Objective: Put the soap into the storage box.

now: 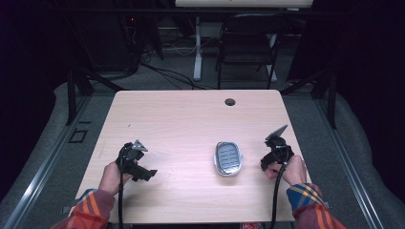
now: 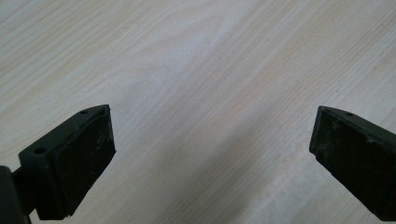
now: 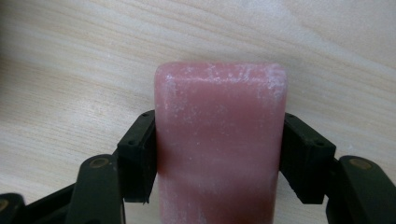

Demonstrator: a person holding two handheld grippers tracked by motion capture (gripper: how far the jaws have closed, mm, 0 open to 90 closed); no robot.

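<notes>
left gripper (image 2: 212, 140): jaws wide apart, bare table (image 2: 201, 70) between and ahead | right gripper (image 3: 219, 154): gap blocked by pink soap bar (image 3: 219, 140) clamped between jaws | soap dish (image 1: 228, 158) just to its left

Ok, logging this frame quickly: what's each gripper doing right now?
Left gripper: open, jaws wide apart over bare table, holding nothing.
Right gripper: shut on the pink soap bar, a jaw on each side.
</notes>
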